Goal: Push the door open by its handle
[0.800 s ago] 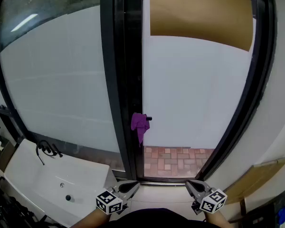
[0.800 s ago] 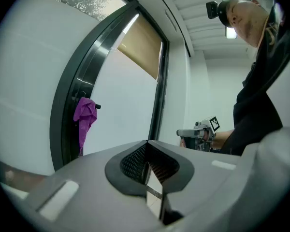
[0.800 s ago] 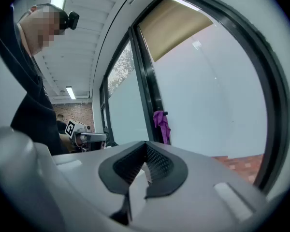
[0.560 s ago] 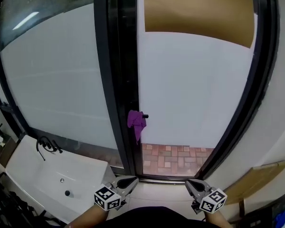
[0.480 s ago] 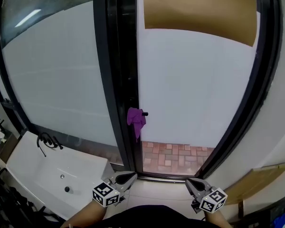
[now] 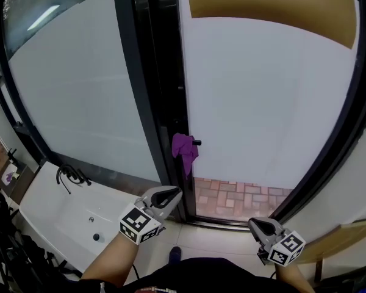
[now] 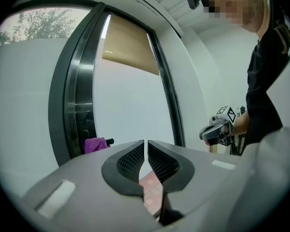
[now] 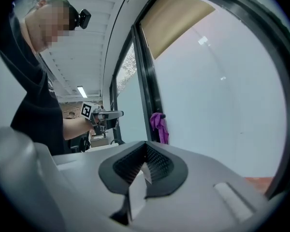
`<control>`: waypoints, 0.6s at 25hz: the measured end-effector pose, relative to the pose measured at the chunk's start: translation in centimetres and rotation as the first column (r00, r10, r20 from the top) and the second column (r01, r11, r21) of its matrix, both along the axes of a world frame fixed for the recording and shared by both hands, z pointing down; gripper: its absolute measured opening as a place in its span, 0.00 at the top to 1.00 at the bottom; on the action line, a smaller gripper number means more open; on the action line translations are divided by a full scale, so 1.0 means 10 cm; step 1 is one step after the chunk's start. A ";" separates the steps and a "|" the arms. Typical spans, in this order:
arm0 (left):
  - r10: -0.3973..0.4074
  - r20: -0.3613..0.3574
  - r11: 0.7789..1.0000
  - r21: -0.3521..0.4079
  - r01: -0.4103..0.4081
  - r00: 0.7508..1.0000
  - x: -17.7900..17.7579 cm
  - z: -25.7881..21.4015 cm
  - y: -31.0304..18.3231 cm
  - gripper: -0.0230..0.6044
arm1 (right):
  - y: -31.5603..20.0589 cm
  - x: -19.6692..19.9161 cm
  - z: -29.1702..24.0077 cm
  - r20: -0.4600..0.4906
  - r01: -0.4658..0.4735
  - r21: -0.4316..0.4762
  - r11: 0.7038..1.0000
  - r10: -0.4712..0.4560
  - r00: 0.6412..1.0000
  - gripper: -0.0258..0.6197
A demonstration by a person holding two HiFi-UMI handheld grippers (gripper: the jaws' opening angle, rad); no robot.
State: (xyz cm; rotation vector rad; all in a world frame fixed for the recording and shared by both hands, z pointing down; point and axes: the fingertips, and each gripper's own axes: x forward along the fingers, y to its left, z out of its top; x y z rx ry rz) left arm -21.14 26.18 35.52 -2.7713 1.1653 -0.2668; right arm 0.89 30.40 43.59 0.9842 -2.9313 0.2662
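The door (image 6: 262,102) is a frosted glass panel in a black frame (image 6: 149,84). Its handle (image 6: 196,143) sits on the door's left edge, just beside the frame. Only a short black stub of the handle shows, because a purple cloth (image 6: 184,148) hangs over the rest and hides its shape. A brown sheet (image 6: 262,2) covers the top of the glass and is cut off by the upper edge of the head view. Brick paving (image 6: 244,194) shows at the foot of the door. Whether it is seen through clear glass or through a gap cannot be told.

The left gripper (image 6: 171,194) is raised in front of the frame's lower part, below the handle and apart from it. Its own view shows its jaws brought together at the tips with nothing between them. The right gripper (image 6: 257,224) hangs lower, before the door's bottom right corner and well apart from the handle. Its jaws are also closed at the tips and empty. Both forearms are cut off by the bottom edge of the head view.

A white sink (image 6: 55,215) with a black tap (image 6: 70,176) lies below the left pane, its near corner out of the picture. In the right gripper view the cloth covers the handle completely.
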 end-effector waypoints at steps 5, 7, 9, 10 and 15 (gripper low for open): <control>0.090 0.036 0.992 0.083 -0.093 0.995 -0.29 0.05 -0.78 0.93 | -0.78 -0.52 -0.08 -0.053 -0.060 0.013 0.998 0.060 0.997 0.96; 0.133 0.139 0.978 0.145 -0.153 0.981 -0.33 -0.01 -1.08 0.91 | -1.02 -0.72 -0.17 -0.059 -0.088 -0.010 0.996 0.087 0.994 0.96; 0.153 0.265 0.961 0.186 -0.206 0.952 -0.38 -0.07 -1.33 0.87 | -1.22 -0.93 -0.22 -0.060 -0.103 -0.023 0.994 0.101 0.993 0.96; 0.151 0.321 0.956 0.195 -0.221 0.935 -0.40 -0.08 -1.48 0.86 | -1.36 -1.02 -0.23 -0.055 -0.114 -0.031 0.993 0.112 0.992 0.96; 0.108 0.559 0.938 0.216 -0.270 0.822 -0.18 0.00 -2.03 0.73 | -1.82 -1.19 -0.24 -0.041 -0.097 -0.068 0.993 0.094 0.995 0.96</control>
